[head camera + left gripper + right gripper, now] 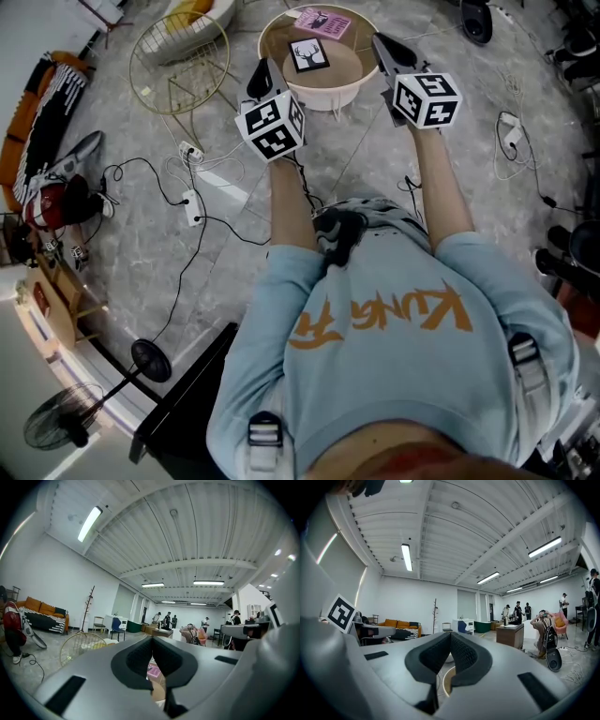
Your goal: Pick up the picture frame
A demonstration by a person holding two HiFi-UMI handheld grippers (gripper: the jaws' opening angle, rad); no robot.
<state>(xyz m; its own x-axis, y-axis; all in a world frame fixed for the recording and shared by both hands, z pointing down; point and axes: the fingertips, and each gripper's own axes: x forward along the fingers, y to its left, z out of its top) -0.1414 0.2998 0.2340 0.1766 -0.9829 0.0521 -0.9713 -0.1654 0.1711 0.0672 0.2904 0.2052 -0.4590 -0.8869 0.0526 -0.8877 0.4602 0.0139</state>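
The picture frame (308, 55), black with a white deer print, lies flat on a small round table (330, 97) with a wooden top and white rim. A pink printed card (323, 22) lies behind it, and shows in the left gripper view as a pink card (153, 671) below the pads. My left gripper (259, 79) hovers level at the table's left edge, jaws shut and empty. My right gripper (387, 48) hovers level at the table's right edge, also shut and empty. Neither touches the frame. In the right gripper view, only the table rim (444, 682) shows beneath the closed gripper (450, 638).
A gold wire side table (179, 59) stands to the left of the round table. Power strips (192, 206) and cables trail over the marble floor. A floor fan (58, 424) sits at lower left, a black speaker (476, 19) at upper right. People (167, 619) stand far off.
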